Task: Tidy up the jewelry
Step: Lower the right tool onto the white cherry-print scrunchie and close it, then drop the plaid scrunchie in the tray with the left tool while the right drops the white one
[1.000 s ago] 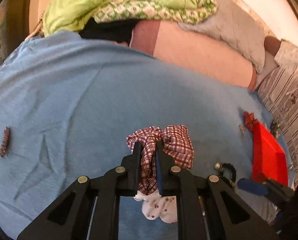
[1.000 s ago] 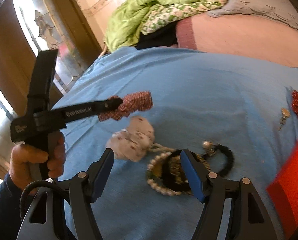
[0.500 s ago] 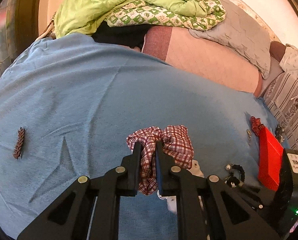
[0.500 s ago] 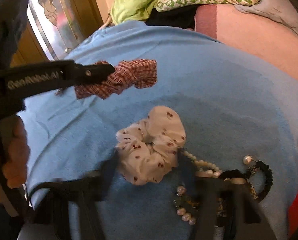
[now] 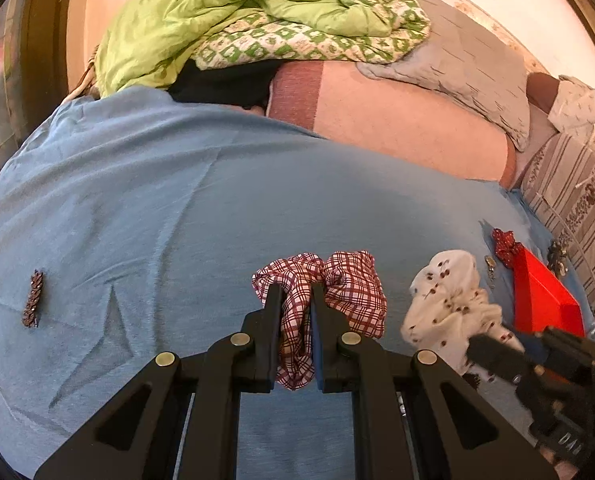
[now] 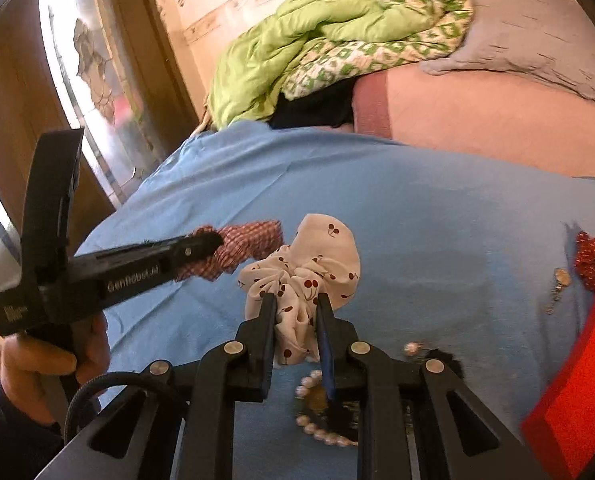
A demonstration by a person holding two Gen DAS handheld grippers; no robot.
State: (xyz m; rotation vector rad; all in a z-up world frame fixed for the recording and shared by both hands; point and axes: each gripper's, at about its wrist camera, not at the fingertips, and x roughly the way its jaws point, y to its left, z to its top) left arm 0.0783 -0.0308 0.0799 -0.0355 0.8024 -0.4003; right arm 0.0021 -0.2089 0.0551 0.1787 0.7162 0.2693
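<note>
1. Right wrist view: the right tool [image 6: 296,300] sits in the lower middle of the frame, its jaws closing with the white cherry-print scrunchie [image 6: 305,268] bunched between them. The cloth looks squeezed at the pinch and fans out above it.
2. In the same view the left tool [image 6: 201,246] reaches in from the left of the frame, carried by a hand [image 6: 49,360], clamped on the red plaid scrunchie [image 6: 245,246] just beside the white one.
3. Left wrist view: the left tool [image 5: 295,300] in the lower middle grips the plaid scrunchie [image 5: 337,284] near its middle fold, with loose cloth spilling to the right of the jaws.
4. Both scrunchies should handle as very light, soft and springy. They will not break, but gathered fabric can slide out of a shallow pinch, so a deep hold across the elastic core seems safest.
5. On the blue bedspread [image 6: 437,220] at the lower middle of the right wrist view lie a pearl strand [image 6: 321,436] and a dark bracelet [image 6: 445,360]. These look harder, slippery and prone to tangling.
6. A red tray [image 6: 577,380] fills the lower right corner, and a brown braided piece [image 5: 33,298] lies alone at the far left of the left wrist view.
</note>
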